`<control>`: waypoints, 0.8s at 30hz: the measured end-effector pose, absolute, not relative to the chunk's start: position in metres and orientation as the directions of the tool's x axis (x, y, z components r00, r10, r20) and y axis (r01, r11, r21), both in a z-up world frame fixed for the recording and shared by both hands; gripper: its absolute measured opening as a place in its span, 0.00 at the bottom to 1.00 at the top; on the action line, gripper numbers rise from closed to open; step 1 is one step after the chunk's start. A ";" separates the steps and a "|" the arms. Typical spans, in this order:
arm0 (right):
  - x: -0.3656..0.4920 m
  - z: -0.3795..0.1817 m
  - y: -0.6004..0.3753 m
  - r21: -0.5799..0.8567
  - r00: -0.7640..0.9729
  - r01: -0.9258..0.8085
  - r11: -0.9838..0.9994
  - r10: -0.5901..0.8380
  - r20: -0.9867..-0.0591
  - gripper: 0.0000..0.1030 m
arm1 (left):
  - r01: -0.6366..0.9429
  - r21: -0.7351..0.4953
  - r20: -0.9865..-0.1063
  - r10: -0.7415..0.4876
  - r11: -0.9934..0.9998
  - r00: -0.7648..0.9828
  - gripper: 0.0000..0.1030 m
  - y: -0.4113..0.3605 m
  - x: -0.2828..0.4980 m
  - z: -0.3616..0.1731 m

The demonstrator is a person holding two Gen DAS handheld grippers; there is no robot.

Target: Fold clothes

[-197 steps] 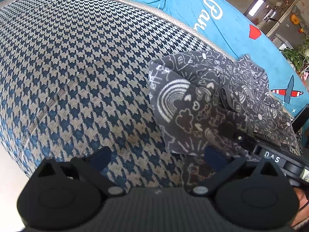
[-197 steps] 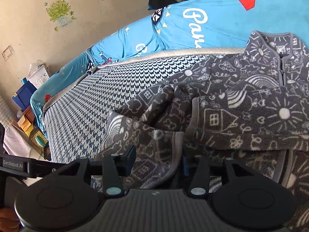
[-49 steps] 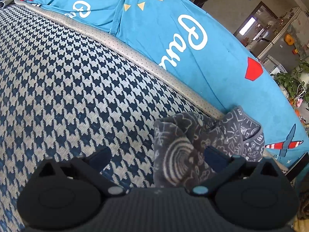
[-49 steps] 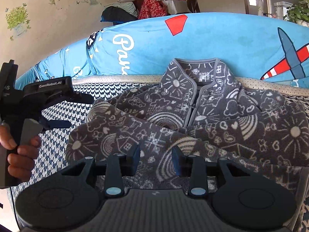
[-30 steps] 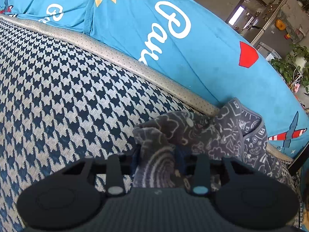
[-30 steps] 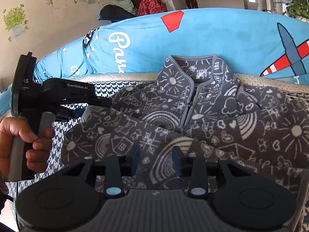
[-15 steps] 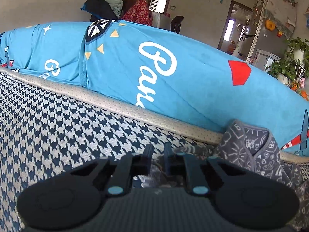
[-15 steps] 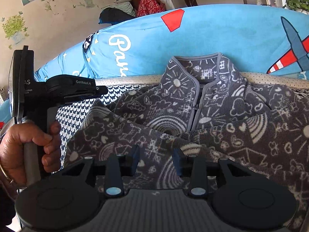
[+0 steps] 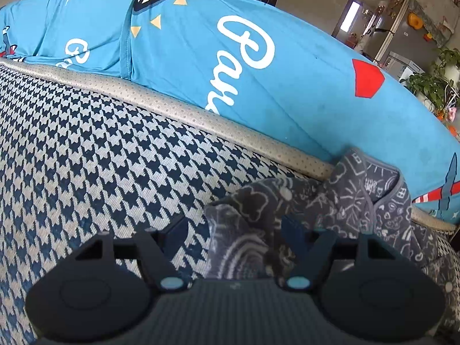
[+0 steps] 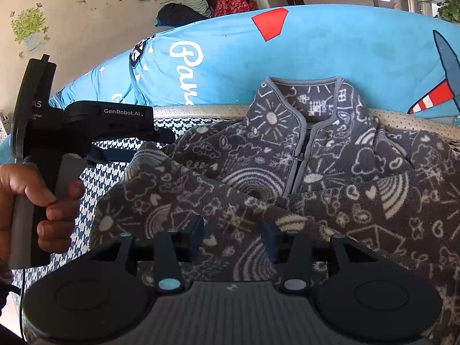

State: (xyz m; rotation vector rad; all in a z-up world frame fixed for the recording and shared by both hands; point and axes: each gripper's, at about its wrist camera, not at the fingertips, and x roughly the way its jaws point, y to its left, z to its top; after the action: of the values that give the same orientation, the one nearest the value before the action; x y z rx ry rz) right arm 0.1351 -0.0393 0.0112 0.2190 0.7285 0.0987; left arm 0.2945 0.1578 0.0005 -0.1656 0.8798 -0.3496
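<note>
Change: left claw (image 9: 234, 227), clamped half a second ago, now gapes wide over the jacket (image 9: 247, 230) edge.
Right claw (image 10: 231, 234): partly open, holding nothing.
Jacket: lower right, on sofa (image 9: 86, 155).

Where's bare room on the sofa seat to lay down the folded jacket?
Bare houndstooth seat lies left of the grey doodle-print fleece jacket, bordered behind by the blue cushion cover. The right side is crowded: jacket spread under the right gripper.
</note>
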 end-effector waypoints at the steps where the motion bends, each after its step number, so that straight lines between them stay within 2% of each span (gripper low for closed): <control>1: 0.135 0.011 -0.039 0.234 0.743 -0.013 0.972 0.166 -0.649 0.42 | 0.244 -0.278 -0.726 -0.369 0.929 0.580 0.50 0.156 0.293 0.001; 2: 0.135 0.011 -0.039 0.234 0.743 -0.012 0.972 0.166 -0.649 0.42 | 0.257 -0.272 -0.730 -0.372 0.928 0.573 0.31 0.154 0.292 0.001; 4: 0.135 0.011 -0.039 0.235 0.743 -0.012 0.972 0.166 -0.648 0.42 | 0.273 -0.245 -0.735 -0.362 0.930 0.573 0.12 0.149 0.290 -0.001; 5: 0.135 0.011 -0.039 0.235 0.744 -0.012 0.972 0.166 -0.648 0.42 | 0.284 -0.225 -0.734 -0.354 0.932 0.579 0.08 0.145 0.289 -0.001; 7: 0.136 0.011 -0.039 0.239 0.744 -0.010 0.971 0.167 -0.647 0.42 | 0.280 -0.172 -0.712 -0.315 0.945 0.627 0.07 0.141 0.284 -0.001; 12: 0.135 0.014 -0.042 0.250 0.764 0.011 0.968 0.153 -0.627 0.42 | 0.298 0.060 -0.567 -0.214 0.953 0.796 0.06 0.118 0.265 0.001; 16: 0.134 0.015 -0.051 0.264 0.773 0.052 0.963 0.129 -0.621 0.42 | 0.286 0.104 -0.596 -0.171 0.952 0.785 0.07 0.115 0.277 -0.025; 20: 0.134 0.013 -0.055 0.262 0.762 0.077 0.962 0.113 -0.637 0.44 | 0.283 0.135 -0.584 -0.154 0.950 0.797 0.12 0.116 0.281 -0.034; 21: 0.134 0.013 -0.055 0.258 0.759 0.080 0.963 0.109 -0.641 0.45 | 0.274 0.150 -0.580 -0.140 0.950 0.802 0.14 0.115 0.281 -0.035; 23: 0.133 0.014 -0.054 0.251 0.757 0.078 0.965 0.106 -0.644 0.47 | 0.243 0.172 -0.573 -0.104 0.955 0.813 0.33 0.117 0.280 -0.036; 24: 0.133 0.013 -0.053 0.246 0.756 0.077 0.966 0.104 -0.646 0.49 | 0.229 0.170 -0.571 -0.093 0.958 0.816 0.37 0.120 0.280 -0.035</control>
State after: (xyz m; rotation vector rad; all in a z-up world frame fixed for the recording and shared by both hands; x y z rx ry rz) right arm 0.1332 -0.0530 0.0133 0.2661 0.7159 0.0149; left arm 0.2799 0.1201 -0.0349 0.2368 0.5934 -0.1733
